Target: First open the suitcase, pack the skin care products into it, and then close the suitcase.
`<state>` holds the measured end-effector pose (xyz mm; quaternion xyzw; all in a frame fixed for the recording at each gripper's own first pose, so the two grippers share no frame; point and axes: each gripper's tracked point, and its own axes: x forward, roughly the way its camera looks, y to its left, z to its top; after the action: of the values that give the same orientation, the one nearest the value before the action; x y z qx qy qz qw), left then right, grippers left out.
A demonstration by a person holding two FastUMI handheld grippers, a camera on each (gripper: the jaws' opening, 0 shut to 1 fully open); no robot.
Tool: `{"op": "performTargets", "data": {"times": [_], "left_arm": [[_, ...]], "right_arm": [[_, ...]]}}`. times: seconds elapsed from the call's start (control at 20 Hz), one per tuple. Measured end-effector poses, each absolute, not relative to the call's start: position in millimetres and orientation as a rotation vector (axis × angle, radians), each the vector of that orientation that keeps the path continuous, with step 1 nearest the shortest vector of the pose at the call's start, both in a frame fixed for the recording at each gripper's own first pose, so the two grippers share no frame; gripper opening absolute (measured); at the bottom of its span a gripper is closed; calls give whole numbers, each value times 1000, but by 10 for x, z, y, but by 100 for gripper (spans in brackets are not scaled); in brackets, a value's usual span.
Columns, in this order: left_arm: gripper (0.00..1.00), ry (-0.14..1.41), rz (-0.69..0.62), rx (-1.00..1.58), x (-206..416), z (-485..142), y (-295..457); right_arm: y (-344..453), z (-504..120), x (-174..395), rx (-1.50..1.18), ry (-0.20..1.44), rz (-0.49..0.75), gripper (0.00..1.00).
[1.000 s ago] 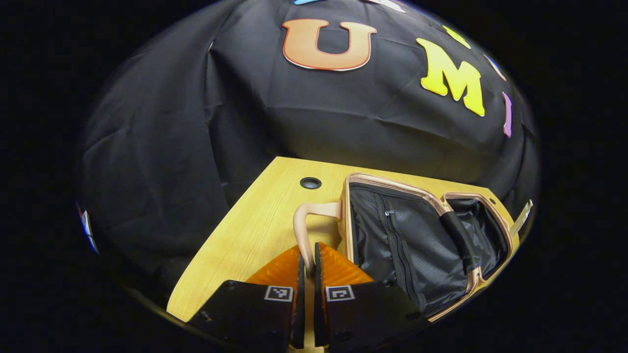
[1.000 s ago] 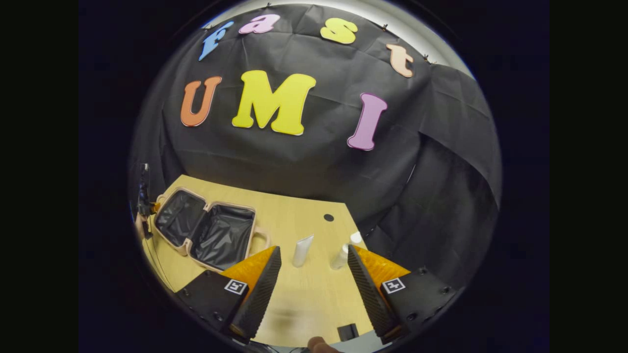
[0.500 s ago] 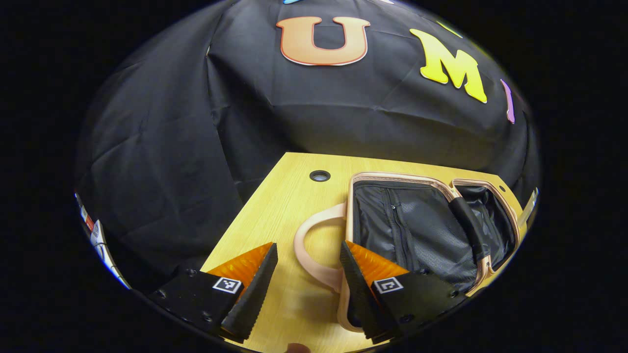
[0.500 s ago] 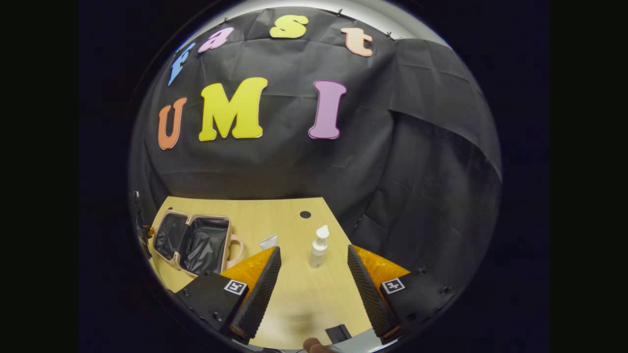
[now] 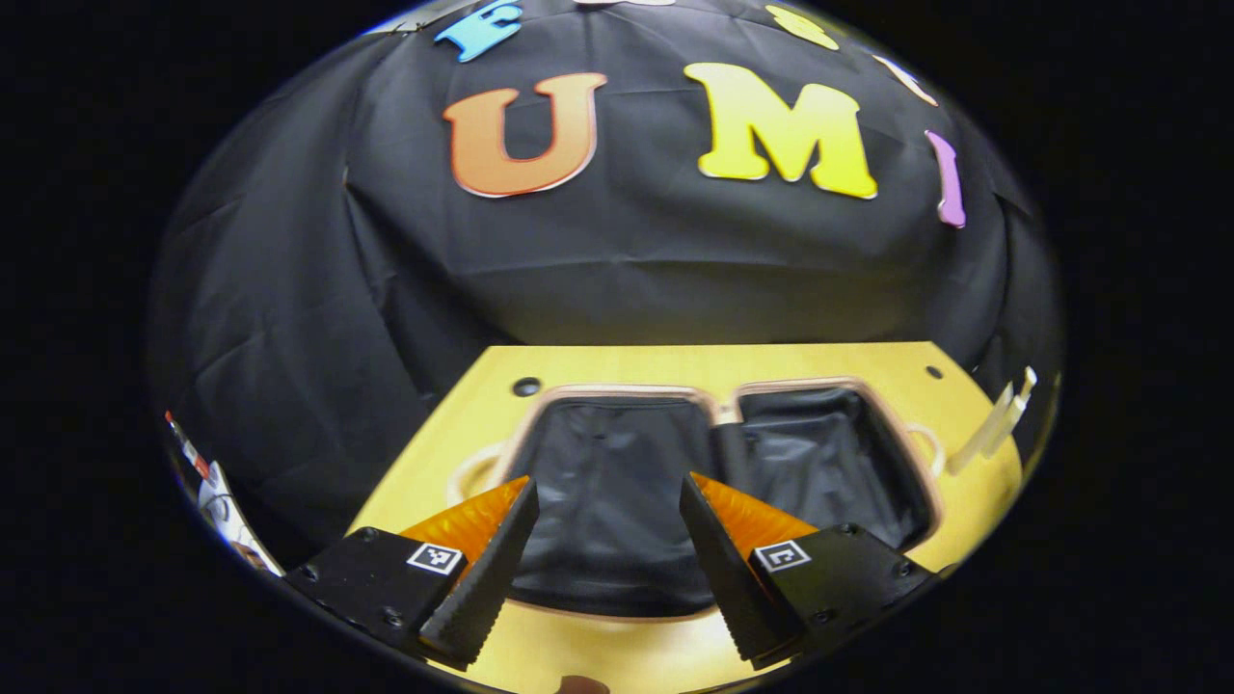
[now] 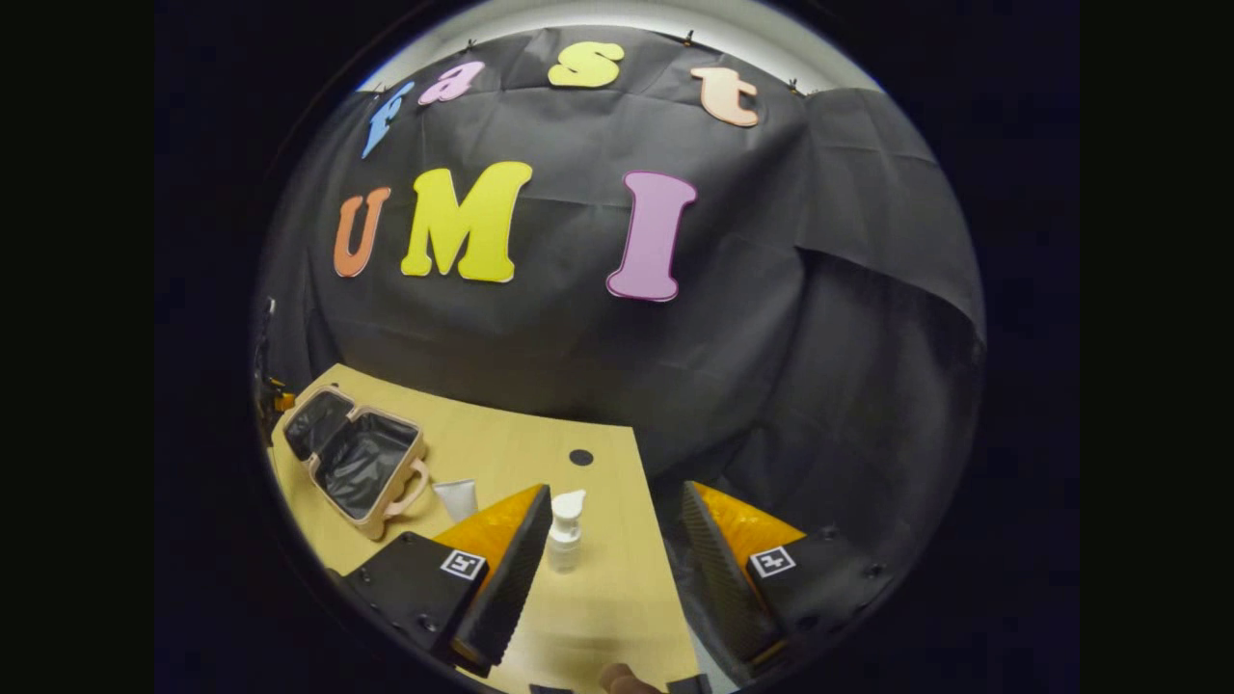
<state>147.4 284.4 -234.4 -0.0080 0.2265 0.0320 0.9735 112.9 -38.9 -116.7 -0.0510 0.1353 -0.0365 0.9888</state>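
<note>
The small suitcase (image 5: pixel 627 390) lies open on the wooden table (image 5: pixel 675 361), both black-lined halves facing up inside pink rims. My left gripper (image 5: pixel 607 501) hovers open over the near half, holding nothing. At the right edge of the left gripper view stand a white tube and a pump bottle (image 5: pixel 993 434). In the right gripper view the white pump bottle (image 6: pixel 564 530) stands upright just inside the left finger of my open right gripper (image 6: pixel 615 501), untouched. The white tube (image 6: pixel 456 498) stands behind that finger, next to the suitcase (image 6: pixel 352 453).
The table (image 6: pixel 617 598) ends close to the right of the pump bottle, with black cloth hanging past the edge. A round cable hole (image 6: pixel 580 457) sits near the far edge; another hole (image 5: pixel 526 387) lies left of the suitcase. A fingertip (image 6: pixel 617 680) shows at the bottom.
My left gripper let go of the suitcase handle, opened, and swung over the open case. My right gripper turned right, so the pump bottle now sits by its left finger.
</note>
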Motion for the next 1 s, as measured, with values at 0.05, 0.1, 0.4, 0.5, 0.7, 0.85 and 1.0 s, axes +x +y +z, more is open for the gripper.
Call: {"op": "performTargets", "data": {"times": [0.05, 0.1, 0.4, 0.5, 0.7, 0.85, 1.0], "left_arm": [[94, 439, 29, -29, 1500, -2279, 2513], [94, 423, -4, -26, 1533, -2232, 2186], [94, 440, -252, -39, 1613, -2318, 303], [94, 456, -327, -63, 1663, -2363, -176], [94, 489, -443, -41, 1669, -2441, -852], [94, 529, -530, -25, 1647, -2583, -1253], [94, 553, -562, 5, 1706, -2767, -1476]], "right_arm": [[-411, -1187, 1189, -92, 275, -48, 81], [-438, -1169, 1260, -75, 270, -14, 81], [-783, -1211, 1541, -43, 253, 71, 81], [-873, -1282, 1555, -30, 269, 87, 81], [-1042, -1463, 1576, -5, 296, 88, 81], [-1145, -1651, 1585, 16, 326, 60, 81], [-1128, -1886, 1607, 20, 365, 58, 81]]}}
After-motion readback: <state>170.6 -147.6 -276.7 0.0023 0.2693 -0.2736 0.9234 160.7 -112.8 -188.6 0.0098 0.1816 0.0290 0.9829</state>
